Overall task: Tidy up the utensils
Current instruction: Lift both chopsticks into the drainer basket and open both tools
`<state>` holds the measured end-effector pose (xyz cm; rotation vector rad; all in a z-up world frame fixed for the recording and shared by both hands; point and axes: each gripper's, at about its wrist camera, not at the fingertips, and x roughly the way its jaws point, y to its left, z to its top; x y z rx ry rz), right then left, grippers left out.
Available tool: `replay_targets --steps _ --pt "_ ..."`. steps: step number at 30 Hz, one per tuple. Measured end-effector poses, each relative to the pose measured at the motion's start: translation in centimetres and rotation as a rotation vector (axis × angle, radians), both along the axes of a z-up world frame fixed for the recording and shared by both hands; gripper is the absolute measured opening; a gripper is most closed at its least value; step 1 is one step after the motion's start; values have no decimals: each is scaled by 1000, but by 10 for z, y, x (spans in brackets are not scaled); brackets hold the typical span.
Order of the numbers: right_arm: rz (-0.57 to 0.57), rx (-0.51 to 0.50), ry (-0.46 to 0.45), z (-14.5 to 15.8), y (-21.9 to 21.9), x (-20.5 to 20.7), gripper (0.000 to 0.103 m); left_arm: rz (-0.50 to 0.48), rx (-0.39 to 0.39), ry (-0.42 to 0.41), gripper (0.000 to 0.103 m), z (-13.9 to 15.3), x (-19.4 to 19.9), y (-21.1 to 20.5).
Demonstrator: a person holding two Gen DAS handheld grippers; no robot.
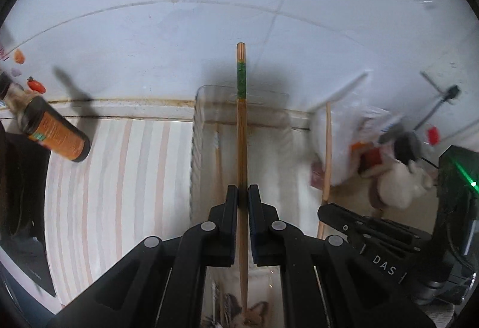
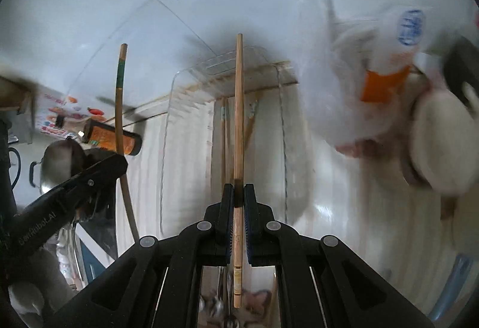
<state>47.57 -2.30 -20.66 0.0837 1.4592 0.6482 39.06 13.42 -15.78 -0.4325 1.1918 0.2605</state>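
Two black two-finger grippers each pinch one chopstick. In the left wrist view, the left gripper (image 1: 242, 193) has its jaws pressed onto a long wooden chopstick with a green band (image 1: 241, 130) near its far end; the stick runs straight up the middle of the frame, its tip against the pale wall. Behind it, at centre, stands a clear plastic rectangular container (image 1: 200, 106) on the striped pink-and-white countertop (image 1: 119, 166), with another stick or two blurred inside. A dark sauce bottle with an orange label (image 1: 51, 130) lies tilted at the left edge. At the lower right the right gripper (image 1: 323, 212) shows, holding a plain wooden chopstick (image 1: 327, 148).

In the right wrist view, the right gripper (image 2: 238, 196) clamps that plain chopstick (image 2: 238, 106) at frame centre, over the clear container (image 2: 176, 82). The left gripper (image 2: 121, 163) enters from the lower left with the green-banded stick (image 2: 119, 94). A blurred white plastic bag (image 2: 344, 82) fills the upper right.
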Motion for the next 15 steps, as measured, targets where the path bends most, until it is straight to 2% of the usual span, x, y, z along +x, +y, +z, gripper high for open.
replay_targets --steps 4,6,7,8,10,13,15 --pt "6 -30 -1 -16 19 19 8 14 -8 48 6 -19 13 15" --pt "1 -30 32 -24 24 26 9 31 -23 54 6 -22 11 19" --pt "-5 -25 36 -26 24 27 12 37 -20 49 7 -21 7 20" --pt "-11 -27 29 -25 23 27 20 42 -11 44 7 -20 4 19" --pt "-13 -40 -11 -20 18 25 23 61 20 37 9 -15 -9 20" --pt "-22 -39 -34 -14 3 14 23 95 107 29 28 -8 -32 23" --pt "-37 -47 -64 -8 -14 1 31 125 169 16 64 -3 -53 23"
